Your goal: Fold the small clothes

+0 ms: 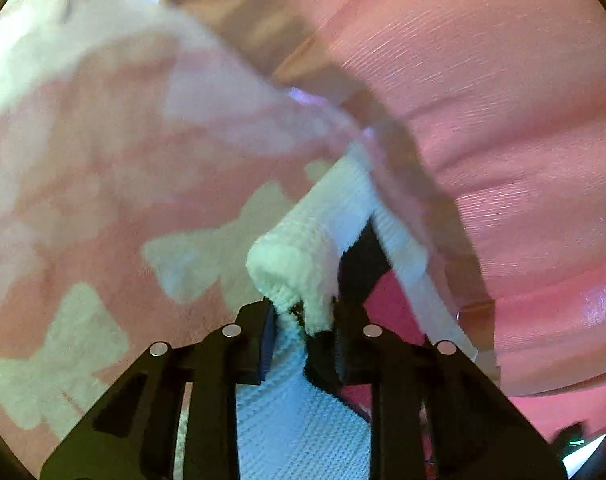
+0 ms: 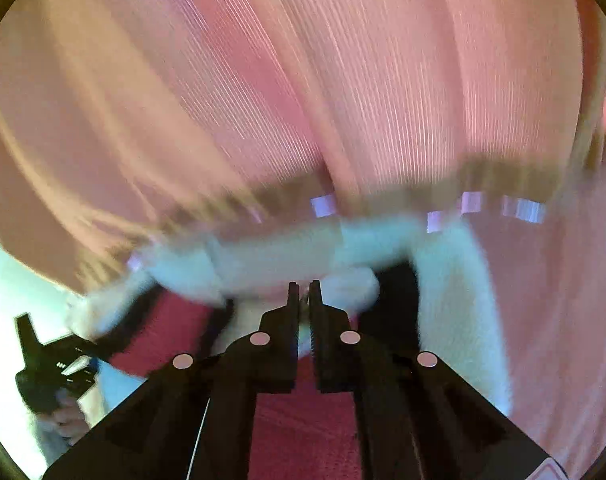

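Note:
A small pink knit garment (image 1: 103,160) with pale bow-shaped patches fills the left of the left wrist view, blurred. Its white ribbed trim (image 1: 303,248) bunches up at my left gripper (image 1: 303,312), which is shut on that trim, with white knit running down between the fingers. In the right wrist view the same white trim (image 2: 271,256) runs across just beyond my right gripper (image 2: 303,292). Its jaws stand almost together, with a sliver of white cloth pinched between them. The rest of the garment is hidden by blur and folds.
Pink ribbed cloth (image 2: 343,80) hangs in folds over most of the right wrist view and covers the right side (image 1: 503,120) of the left one. A dark red surface (image 2: 303,420) lies below. A hand (image 2: 67,420) holding a black handle shows at lower left.

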The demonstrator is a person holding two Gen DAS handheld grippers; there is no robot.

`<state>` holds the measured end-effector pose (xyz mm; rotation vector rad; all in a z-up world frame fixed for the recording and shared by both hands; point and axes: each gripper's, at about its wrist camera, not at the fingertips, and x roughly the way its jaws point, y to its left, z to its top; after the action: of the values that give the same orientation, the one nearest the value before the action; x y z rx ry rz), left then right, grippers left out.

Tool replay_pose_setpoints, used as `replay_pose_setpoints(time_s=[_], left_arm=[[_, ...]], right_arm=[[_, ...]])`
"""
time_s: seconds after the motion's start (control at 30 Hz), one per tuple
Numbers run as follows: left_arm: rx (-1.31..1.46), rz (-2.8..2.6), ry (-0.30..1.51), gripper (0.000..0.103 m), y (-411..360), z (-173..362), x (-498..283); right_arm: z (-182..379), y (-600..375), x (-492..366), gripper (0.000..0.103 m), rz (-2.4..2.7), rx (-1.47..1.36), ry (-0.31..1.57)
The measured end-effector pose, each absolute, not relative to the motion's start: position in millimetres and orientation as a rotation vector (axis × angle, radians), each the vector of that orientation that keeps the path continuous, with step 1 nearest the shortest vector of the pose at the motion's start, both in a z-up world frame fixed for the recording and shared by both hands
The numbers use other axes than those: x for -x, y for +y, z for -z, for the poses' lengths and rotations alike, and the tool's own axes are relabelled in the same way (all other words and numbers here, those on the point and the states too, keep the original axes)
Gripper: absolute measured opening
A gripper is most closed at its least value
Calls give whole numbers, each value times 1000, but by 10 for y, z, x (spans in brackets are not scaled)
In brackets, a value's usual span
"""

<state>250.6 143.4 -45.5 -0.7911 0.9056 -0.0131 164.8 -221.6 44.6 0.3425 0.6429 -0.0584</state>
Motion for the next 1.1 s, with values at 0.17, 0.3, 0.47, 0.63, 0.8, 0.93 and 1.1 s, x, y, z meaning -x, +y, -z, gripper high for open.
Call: replay_pose_setpoints(time_s=[0.17, 0.3, 0.47, 0.63, 0.8, 0.93, 1.1], left_arm=[[752, -29, 922, 40, 1388, 342, -2320], [832, -24, 930, 40, 1416, 266, -2122], [860, 88, 973, 47, 1188, 292, -2159], [953, 76, 1057, 34, 1113, 678, -2409], [886, 15, 935, 9, 1311, 518, -2470], [822, -28, 938, 9, 1402, 545, -2432], [828, -76, 988, 9, 1458, 733, -2396]], right_arm=[[-349, -2605, -1562, 4, 174, -304, 695], [257, -2841, -1677, 4, 206, -362, 845], [423, -2860, -1697, 4, 225, -336, 872], [447, -2890, -1700, 4, 217, -348, 880], [62, -2821, -1586, 4, 158, -361, 768], [254, -2868, -1651, 0, 201, -289, 829], [546, -3207, -1610, 0, 244, -421, 884]])
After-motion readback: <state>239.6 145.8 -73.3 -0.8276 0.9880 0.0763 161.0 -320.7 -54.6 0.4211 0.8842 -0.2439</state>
